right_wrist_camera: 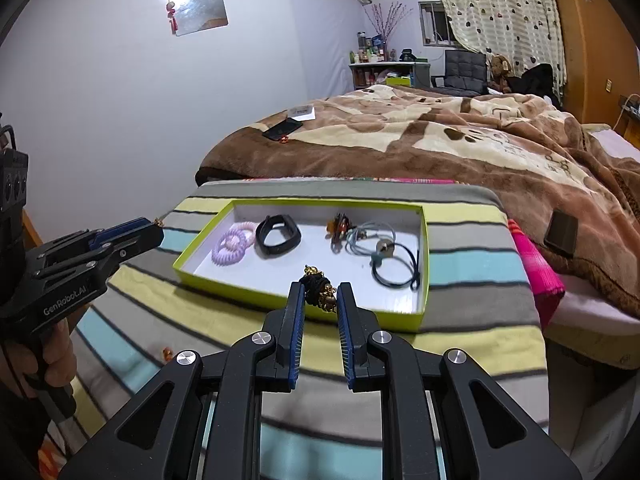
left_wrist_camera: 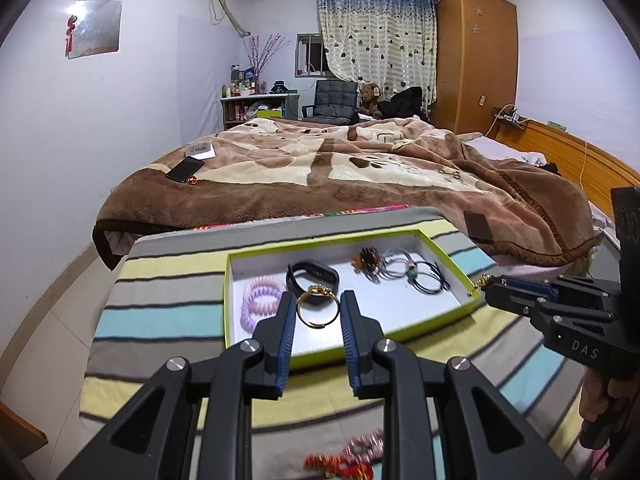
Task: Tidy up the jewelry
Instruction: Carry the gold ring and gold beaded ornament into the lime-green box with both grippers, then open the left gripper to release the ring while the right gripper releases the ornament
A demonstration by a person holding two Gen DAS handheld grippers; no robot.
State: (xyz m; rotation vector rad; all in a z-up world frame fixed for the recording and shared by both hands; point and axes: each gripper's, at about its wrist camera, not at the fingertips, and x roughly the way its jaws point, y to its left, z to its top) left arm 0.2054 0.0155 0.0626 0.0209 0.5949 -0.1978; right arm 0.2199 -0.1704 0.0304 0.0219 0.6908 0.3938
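Jewelry lies partly in a shallow lime-green cardboard box with a white inside (left_wrist_camera: pixel 404 236) (right_wrist_camera: pixel 425 240), which sits on a table covered with a striped cloth of grey, yellow and turquoise bands (left_wrist_camera: pixel 168 316) (right_wrist_camera: pixel 472 272), just in front of a bed with a brown and cream plush blanket (left_wrist_camera: pixel 320 168) (right_wrist_camera: pixel 460 136). Inside the box, from its left end, lie pink and lilac spiral hair ties (left_wrist_camera: pixel 258 300) (right_wrist_camera: pixel 232 246) touching each other, a black wristband (left_wrist_camera: pixel 314 276) (right_wrist_camera: pixel 278 236), a small amber and dark hair clip (left_wrist_camera: pixel 366 260) (right_wrist_camera: pixel 340 226), and a tangle of thin blue and dark elastic hair bands with a bead (left_wrist_camera: pixel 416 274) (right_wrist_camera: pixel 384 256). The left hand-held gripper (left_wrist_camera: pixel 318 306) (right_wrist_camera: pixel 158 226) is partly closed on a gold ring with an ornate top (left_wrist_camera: pixel 318 304), its blue-padded fingers pressing the ring's sides above the near part of the box. The right hand-held gripper (right_wrist_camera: pixel 320 296) (left_wrist_camera: pixel 486 286) is also partly closed, clamping a black hair tie with gold charms (right_wrist_camera: pixel 320 288) (left_wrist_camera: pixel 480 282) over the near rim of the box at its right end. A hand (right_wrist_camera: pixel 56 348) grips the left tool's handle. On the near cloth lie a blurred red and pink trinket (left_wrist_camera: pixel 348 456) and a small orange bead (right_wrist_camera: pixel 167 354). A black phone (left_wrist_camera: pixel 185 169) (right_wrist_camera: pixel 282 129) rests on the blanket.
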